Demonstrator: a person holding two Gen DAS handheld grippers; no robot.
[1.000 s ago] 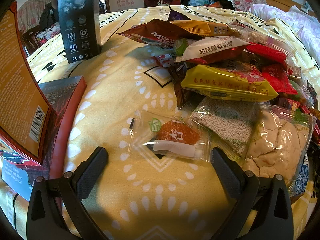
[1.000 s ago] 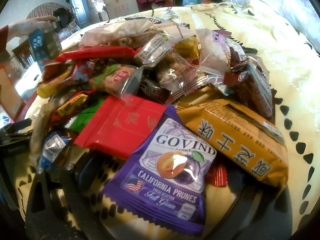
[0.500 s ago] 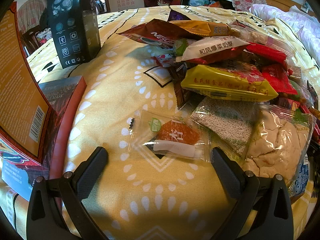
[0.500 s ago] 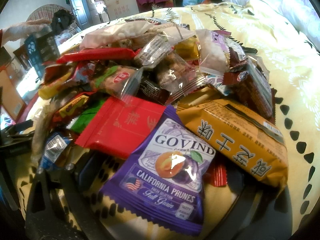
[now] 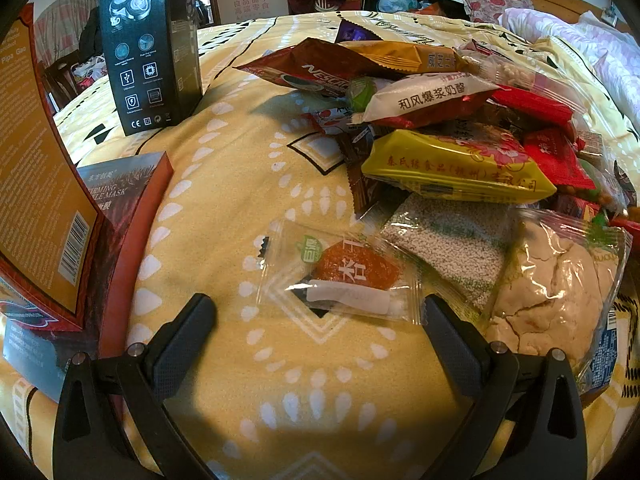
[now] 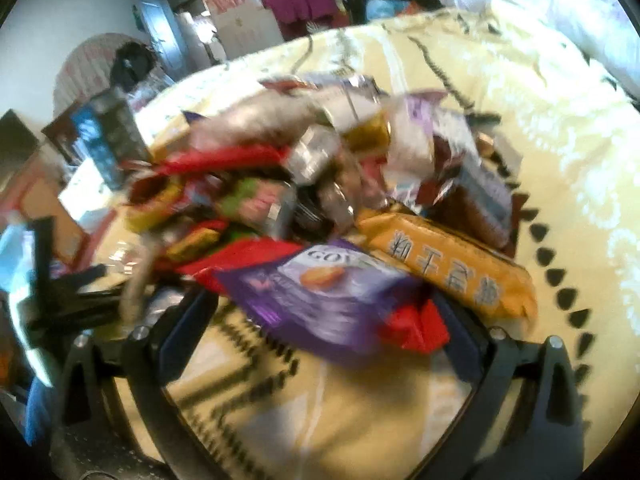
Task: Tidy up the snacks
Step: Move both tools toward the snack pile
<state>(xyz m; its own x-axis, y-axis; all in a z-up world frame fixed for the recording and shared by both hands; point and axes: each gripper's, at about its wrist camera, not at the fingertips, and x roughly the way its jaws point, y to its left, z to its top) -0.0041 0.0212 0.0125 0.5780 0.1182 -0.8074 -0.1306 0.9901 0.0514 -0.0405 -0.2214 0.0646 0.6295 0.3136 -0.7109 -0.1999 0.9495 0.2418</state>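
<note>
A heap of wrapped snacks (image 5: pixel 460 128) lies on the yellow patterned bedspread (image 5: pixel 248 168). Nearest in the left wrist view is a clear packet with an orange dried fruit (image 5: pixel 344 276), just beyond my left gripper (image 5: pixel 318 312), which is open and holds nothing. The right wrist view is blurred. My right gripper (image 6: pixel 324 326) is open there, and a purple prune packet (image 6: pixel 332 296) lies between its fingers without being clamped. An orange packet (image 6: pixel 452 268) and a small red packet (image 6: pixel 416 328) lie to the right of the purple one.
A black shaver box (image 5: pixel 148 48) stands upright at the back left. A large orange box (image 5: pixel 36 160) and a red-brown mask box (image 5: pixel 128 192) border the left side. Clear packs of grain bar (image 5: pixel 452 240) and pale cake (image 5: pixel 560 284) lie on the right. Clothes pile up behind.
The right view has tilted and pulled back with motion blur, so the purple packet sits farther out between the fingers. The black box has shifted left and stands alone, the hand gone. The left gripper is still.
</note>
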